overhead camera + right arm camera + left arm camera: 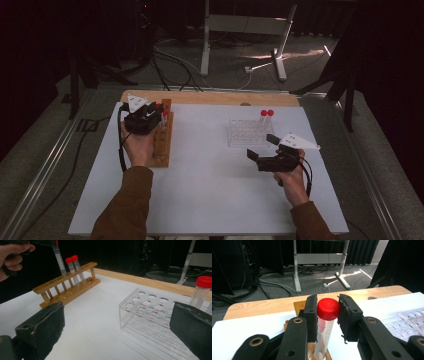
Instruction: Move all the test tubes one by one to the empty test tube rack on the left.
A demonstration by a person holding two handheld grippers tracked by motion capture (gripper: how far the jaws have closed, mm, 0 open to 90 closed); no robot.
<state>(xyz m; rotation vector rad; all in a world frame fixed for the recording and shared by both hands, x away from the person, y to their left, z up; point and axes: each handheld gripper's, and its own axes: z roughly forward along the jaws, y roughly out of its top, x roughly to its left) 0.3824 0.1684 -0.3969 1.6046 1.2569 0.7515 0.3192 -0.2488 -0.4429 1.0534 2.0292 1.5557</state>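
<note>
Tube (324, 332) was clear plastic with a glossy red ribbed cap (328, 309). Rack (67, 285) was bare matt wood. Second rack (150, 320) was clear glossy acrylic. Left gripper (327, 315) pads (347, 317) were rough black foam, frayed. Tabletop (210, 170) was matt white.

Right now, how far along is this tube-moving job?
Probably under halfway, if the tubes are going from the wooden rack to the clear one. Two red-capped tubes already stand in the clear rack. The left gripper is shut on a red-capped tube at the wooden rack, where two more tubes wait. The right gripper hangs open beside the clear rack, holding nothing.
</note>
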